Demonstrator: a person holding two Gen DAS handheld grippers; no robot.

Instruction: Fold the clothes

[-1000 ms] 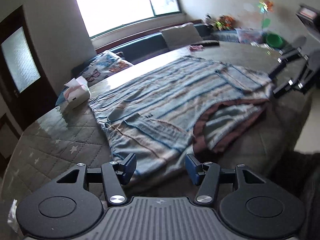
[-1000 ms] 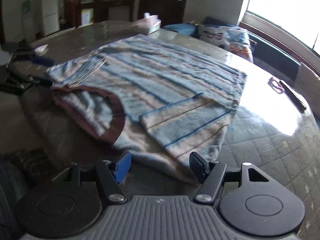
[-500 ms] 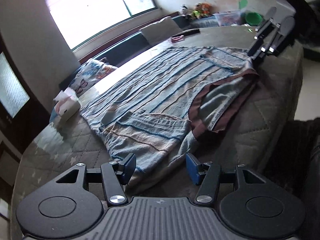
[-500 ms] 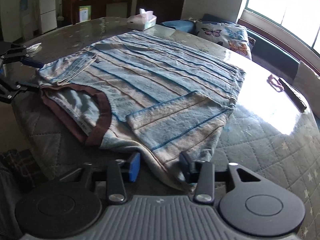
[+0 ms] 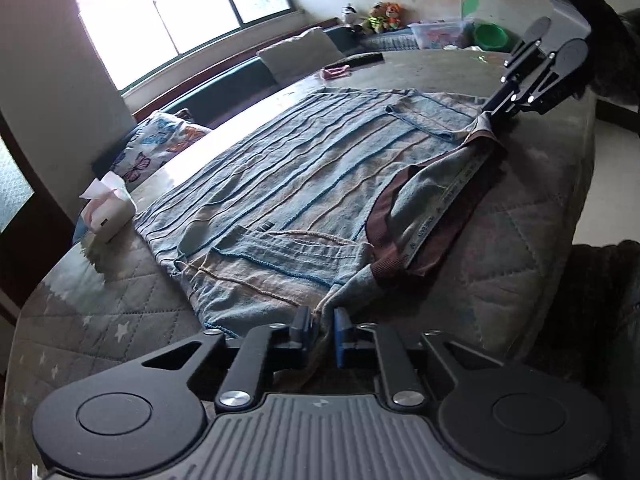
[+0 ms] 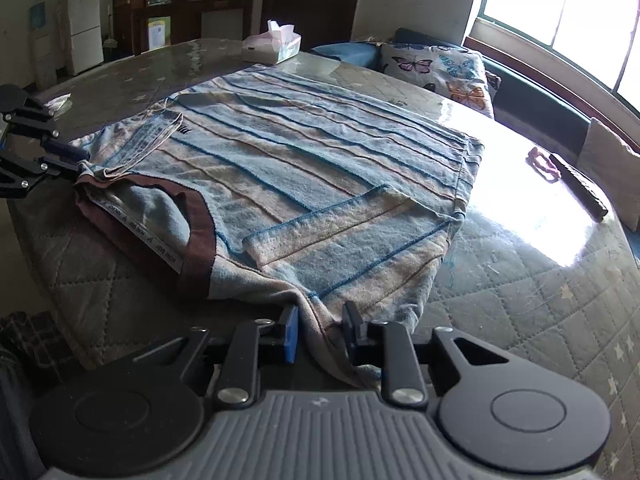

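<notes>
A blue striped shirt point(image 5: 304, 184) with a brown collar point(image 6: 198, 236) is spread flat on a round quilted table point(image 6: 520, 300), both sleeves folded in over the body. The near shoulder edge is pinched by the left gripper point(image 5: 321, 330), whose jaws have just been closing and are now nearly together on a fold of the cloth. The other shoulder edge is caught in the right gripper point(image 6: 320, 332), whose jaws have likewise just been closing; the fabric is bunched between them and appears to be pressed, though the contact is partly hidden. A tissue box point(image 6: 272, 46) is seen on the table beyond the hem, apart from the shirt
</notes>
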